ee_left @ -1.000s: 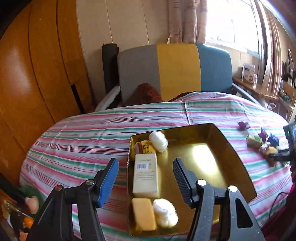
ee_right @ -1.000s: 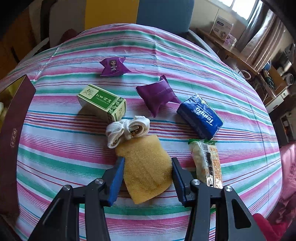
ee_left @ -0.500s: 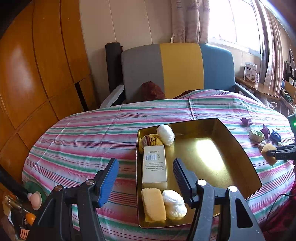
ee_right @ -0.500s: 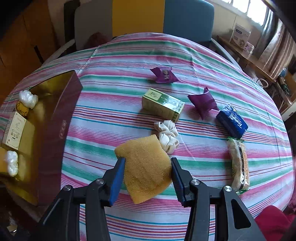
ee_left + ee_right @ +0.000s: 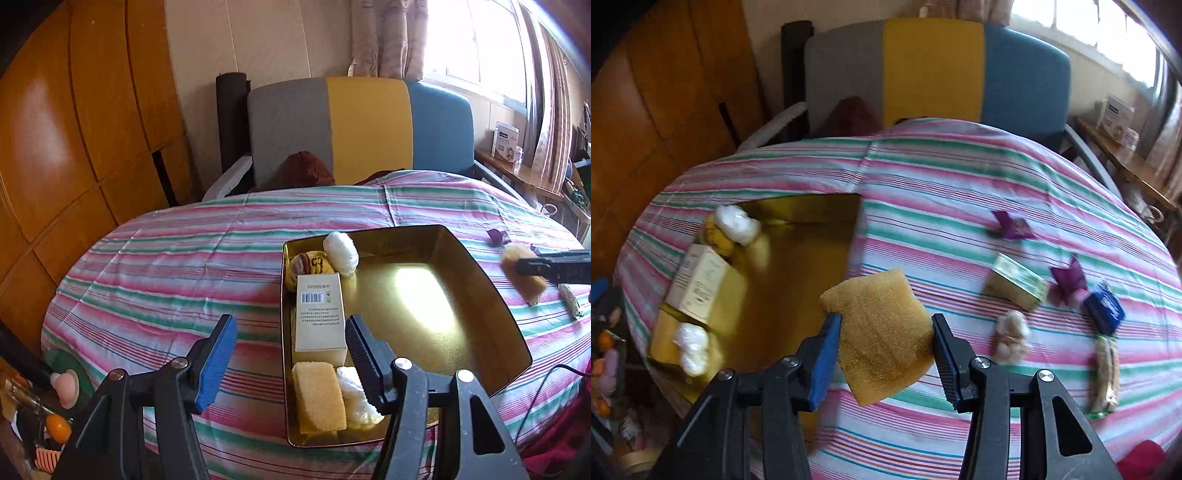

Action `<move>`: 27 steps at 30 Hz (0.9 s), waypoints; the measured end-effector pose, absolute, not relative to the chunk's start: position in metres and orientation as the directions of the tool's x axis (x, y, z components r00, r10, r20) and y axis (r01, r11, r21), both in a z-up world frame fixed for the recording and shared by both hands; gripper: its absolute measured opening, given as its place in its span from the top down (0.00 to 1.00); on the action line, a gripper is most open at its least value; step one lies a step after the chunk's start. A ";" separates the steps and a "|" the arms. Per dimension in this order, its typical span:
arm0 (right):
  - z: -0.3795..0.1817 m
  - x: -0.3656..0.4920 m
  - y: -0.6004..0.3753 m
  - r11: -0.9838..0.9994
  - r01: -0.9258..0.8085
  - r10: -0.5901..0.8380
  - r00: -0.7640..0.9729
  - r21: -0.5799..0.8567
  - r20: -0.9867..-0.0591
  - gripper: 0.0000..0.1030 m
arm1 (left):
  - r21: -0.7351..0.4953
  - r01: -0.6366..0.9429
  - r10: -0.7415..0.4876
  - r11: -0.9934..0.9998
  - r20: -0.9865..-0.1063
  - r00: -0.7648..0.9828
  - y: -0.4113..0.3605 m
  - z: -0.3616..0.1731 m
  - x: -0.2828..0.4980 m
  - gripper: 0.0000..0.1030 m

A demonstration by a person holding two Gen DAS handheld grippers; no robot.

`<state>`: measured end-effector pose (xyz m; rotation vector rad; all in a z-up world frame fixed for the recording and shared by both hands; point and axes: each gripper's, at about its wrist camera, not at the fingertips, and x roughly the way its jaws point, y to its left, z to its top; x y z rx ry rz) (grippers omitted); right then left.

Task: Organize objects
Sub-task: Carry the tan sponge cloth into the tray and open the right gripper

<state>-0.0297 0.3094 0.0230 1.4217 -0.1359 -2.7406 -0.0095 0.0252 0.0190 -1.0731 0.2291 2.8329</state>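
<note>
a: right gripper (image 5: 884, 341)?
b: clamped on the brown sponge (image 5: 881, 332), pads pressing both its sides. lifted clear of the striped tablecloth (image 5: 923, 177), hanging just past the right wall of the gold tray (image 5: 798, 210).

a: left gripper (image 5: 290, 352)?
b: spread apart, nothing between the fingers. hovering over the near left end of the tray, near its front corner.

a: inside the tray?
b: all along the left side. from the near end: a yellow sponge (image 5: 319, 397) with a white ball of wrap (image 5: 358, 395) touching it, then a cream box (image 5: 320, 312) lying flat with a barcode on top, then a yellow pouch (image 5: 310, 264) and a second white ball (image 5: 340, 248) at the far corner. right half bare and shiny.

a: out on the cloth, right of the tray?
b: a green box (image 5: 1015, 282) nearest, a small white bundle (image 5: 1012, 332) in front of it. farther right two purple packets (image 5: 1012, 226), well apart, a blue tissue pack (image 5: 1104, 308), and a long snack wrapper (image 5: 1106, 373) near the table edge.

a: beyond the table?
b: a chair (image 5: 362, 125) with grey, yellow and blue panels, pushed up against the far edge. wooden panels to the left, a curtained window to the right.
</note>
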 end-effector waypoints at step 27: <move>-0.046 -0.152 0.179 -0.919 0.007 -0.363 -0.407 0.395 -0.838 0.37 | -0.062 -0.049 0.079 -0.997 -0.778 -0.623 -0.031 -0.029 -0.025 0.40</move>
